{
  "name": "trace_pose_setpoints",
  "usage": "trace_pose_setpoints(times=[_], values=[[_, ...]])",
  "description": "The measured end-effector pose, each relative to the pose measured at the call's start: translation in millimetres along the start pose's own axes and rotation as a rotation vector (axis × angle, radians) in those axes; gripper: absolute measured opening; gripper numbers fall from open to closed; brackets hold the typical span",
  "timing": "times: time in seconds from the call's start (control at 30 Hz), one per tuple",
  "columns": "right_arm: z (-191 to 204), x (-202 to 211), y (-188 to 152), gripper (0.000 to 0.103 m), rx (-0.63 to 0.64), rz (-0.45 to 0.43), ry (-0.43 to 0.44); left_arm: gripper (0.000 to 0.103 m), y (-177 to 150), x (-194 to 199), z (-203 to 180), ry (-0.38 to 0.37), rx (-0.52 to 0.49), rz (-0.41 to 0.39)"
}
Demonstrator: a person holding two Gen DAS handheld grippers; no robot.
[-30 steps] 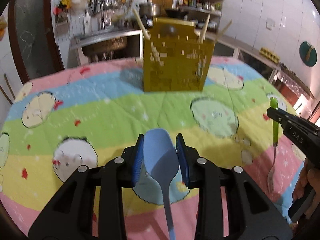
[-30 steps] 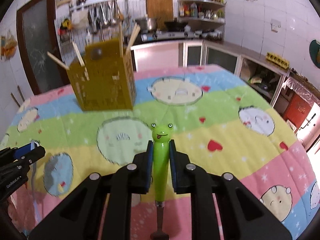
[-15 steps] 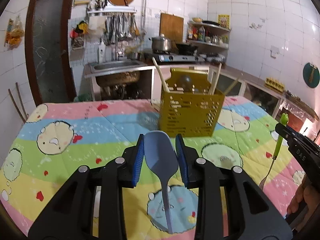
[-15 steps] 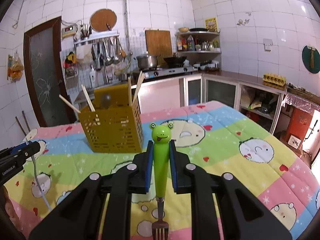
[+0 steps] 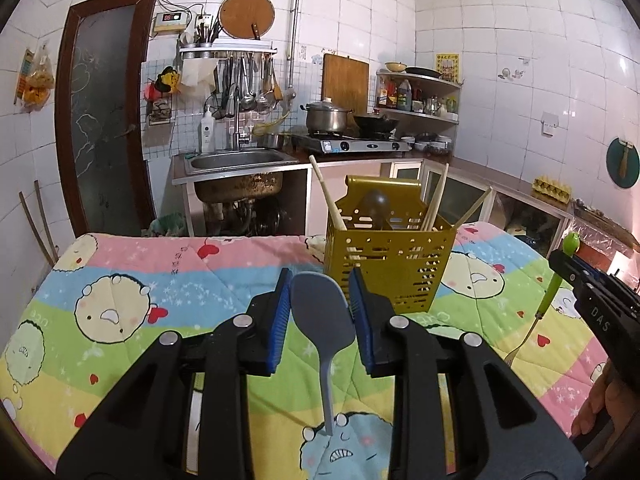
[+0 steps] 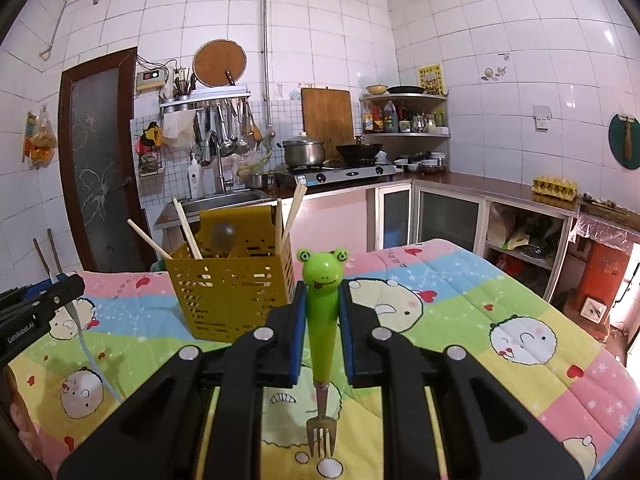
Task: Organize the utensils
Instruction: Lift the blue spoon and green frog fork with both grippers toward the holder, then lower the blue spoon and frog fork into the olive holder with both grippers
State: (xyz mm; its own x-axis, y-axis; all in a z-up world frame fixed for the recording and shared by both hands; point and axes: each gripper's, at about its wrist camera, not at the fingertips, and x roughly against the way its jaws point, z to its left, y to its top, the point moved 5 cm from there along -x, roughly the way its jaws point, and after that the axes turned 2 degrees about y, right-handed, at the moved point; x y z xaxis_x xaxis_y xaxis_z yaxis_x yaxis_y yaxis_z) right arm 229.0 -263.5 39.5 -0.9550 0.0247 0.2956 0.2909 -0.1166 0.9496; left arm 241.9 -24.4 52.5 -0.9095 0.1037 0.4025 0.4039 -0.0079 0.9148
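My left gripper (image 5: 320, 312) is shut on a blue-grey rice spoon (image 5: 322, 320), bowl end up and handle hanging down. My right gripper (image 6: 322, 320) is shut on a fork with a green frog handle (image 6: 322, 304), tines down. Both are held above the table. A yellow perforated utensil holder (image 5: 388, 268) stands on the table ahead, with chopsticks (image 5: 328, 196) and a dark ladle in it. It also shows in the right wrist view (image 6: 232, 296). The right gripper and its fork (image 5: 556, 280) show at the right of the left wrist view.
The table carries a colourful cartoon quilt (image 5: 160, 280). Behind it are a steel sink (image 5: 240, 160), a stove with a pot (image 5: 326, 120) and a counter with shelves along the right wall (image 6: 480, 188). The left gripper (image 6: 36, 308) shows at the left edge of the right wrist view.
Both grippers have risen and tilted up from looking down at the quilt, still holding the spoon and the fork. The kitchen's back wall has come into view.
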Motion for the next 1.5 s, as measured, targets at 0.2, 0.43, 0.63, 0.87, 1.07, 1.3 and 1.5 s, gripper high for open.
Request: trace_pose_setpoints(times=[0.2, 0.43, 0.63, 0.87, 1.07, 1.3, 1.5], values=[[2, -7, -2, 0.016, -0.004, -0.008, 0.009, 0.028, 5, -2, -5, 0.007, -0.020, -0.037], [5, -8, 6, 0.016, -0.008, -0.029, 0.013, 0.028, 16, -1, -8, -0.006, -0.028, -0.062], [12, -6, 25, 0.016, -0.010, -0.064, 0.021, 0.028, 31, -1, -8, -0.004, -0.021, -0.085], [23, -8, 72, 0.016, -0.034, -0.149, 0.055, 0.028, 78, 2, -13, 0.000, -0.035, -0.162], [36, -19, 121, 0.016, -0.048, -0.235, 0.090, 0.028, 135, 1, -20, -0.024, -0.028, -0.267], [50, -44, 146, 0.016, -0.034, -0.290, 0.112, 0.028, 172, -12, -26, -0.062, -0.005, -0.359], [60, -76, 146, 0.016, -0.014, -0.280, 0.129, 0.028, 178, -41, -37, -0.077, -0.019, -0.377]])
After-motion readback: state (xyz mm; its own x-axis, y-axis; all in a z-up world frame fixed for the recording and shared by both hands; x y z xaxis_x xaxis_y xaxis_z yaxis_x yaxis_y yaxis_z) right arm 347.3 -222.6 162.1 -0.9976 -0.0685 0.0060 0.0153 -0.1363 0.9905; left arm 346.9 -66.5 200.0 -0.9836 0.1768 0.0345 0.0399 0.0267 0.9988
